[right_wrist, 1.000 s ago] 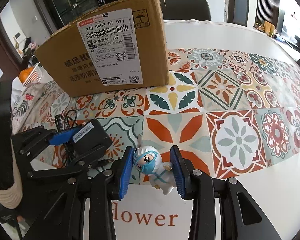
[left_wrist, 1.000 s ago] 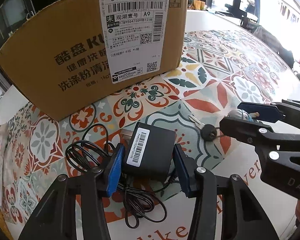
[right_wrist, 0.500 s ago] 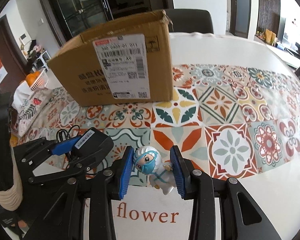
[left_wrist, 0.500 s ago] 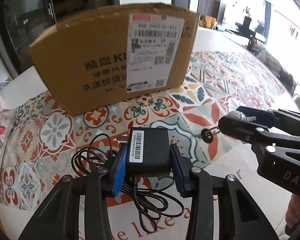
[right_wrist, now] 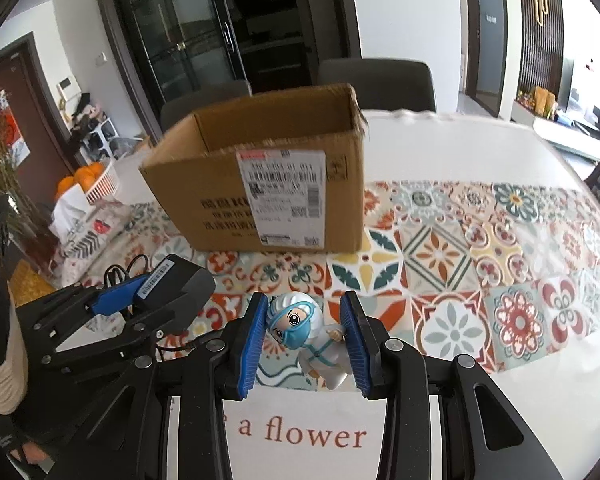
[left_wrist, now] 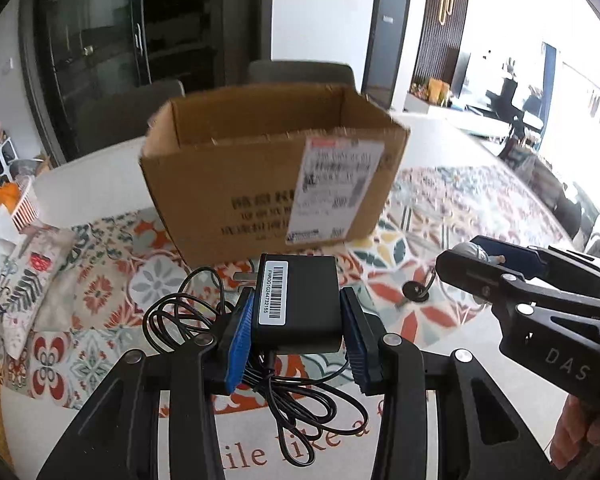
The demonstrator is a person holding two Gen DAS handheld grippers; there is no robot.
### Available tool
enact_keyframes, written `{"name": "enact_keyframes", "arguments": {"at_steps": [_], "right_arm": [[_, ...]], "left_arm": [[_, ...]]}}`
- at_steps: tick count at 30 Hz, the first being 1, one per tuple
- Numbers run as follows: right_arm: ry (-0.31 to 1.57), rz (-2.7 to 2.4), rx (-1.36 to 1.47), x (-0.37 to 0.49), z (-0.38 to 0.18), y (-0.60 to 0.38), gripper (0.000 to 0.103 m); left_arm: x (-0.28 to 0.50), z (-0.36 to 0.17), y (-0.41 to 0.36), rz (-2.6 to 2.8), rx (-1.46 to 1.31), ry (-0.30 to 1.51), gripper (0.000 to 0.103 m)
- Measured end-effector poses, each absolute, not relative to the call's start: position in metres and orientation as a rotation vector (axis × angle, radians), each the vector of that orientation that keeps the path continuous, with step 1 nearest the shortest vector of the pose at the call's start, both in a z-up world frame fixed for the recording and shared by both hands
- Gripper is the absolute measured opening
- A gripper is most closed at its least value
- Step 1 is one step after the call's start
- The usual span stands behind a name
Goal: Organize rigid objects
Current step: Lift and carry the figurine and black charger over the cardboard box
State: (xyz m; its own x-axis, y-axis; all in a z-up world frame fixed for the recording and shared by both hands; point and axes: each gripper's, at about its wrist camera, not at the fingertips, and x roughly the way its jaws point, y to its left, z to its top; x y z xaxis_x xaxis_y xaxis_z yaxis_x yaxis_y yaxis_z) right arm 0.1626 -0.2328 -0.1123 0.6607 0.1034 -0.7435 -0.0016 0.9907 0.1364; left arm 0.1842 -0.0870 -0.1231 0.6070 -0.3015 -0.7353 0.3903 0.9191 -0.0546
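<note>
Now the left gripper (left_wrist: 296,332) grips a black power adapter (left_wrist: 298,304) between its blue pads (left_wrist: 242,340), above the patterned tablecloth (right_wrist: 480,272). The adapter's black cable (left_wrist: 308,408) hangs in loops below it, and a barcode sticker faces up. Just to its right, the right gripper (right_wrist: 302,340) is clenched on a small white figurine with a blue mask (right_wrist: 304,328), whose key ring and key (left_wrist: 416,290) dangle beneath in the left wrist view. Both objects are off the table, in front of the open-topped cardboard box (right_wrist: 268,184), which stands on the cloth with its shipping label facing the cameras. A basket of oranges (right_wrist: 88,180) sits far left.
</note>
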Motion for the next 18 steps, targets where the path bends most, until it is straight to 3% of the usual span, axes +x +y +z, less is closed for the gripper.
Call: {"name": "enact_keyframes", "arguments": {"at_steps": [18], "right_arm": [[0.647, 0.076, 0.067, 0.173, -0.039, -0.217, 0.038]], "left_arm": [[0.197, -0.046, -0.072, -0.359, 0.095, 0.66, 0.041]]}}
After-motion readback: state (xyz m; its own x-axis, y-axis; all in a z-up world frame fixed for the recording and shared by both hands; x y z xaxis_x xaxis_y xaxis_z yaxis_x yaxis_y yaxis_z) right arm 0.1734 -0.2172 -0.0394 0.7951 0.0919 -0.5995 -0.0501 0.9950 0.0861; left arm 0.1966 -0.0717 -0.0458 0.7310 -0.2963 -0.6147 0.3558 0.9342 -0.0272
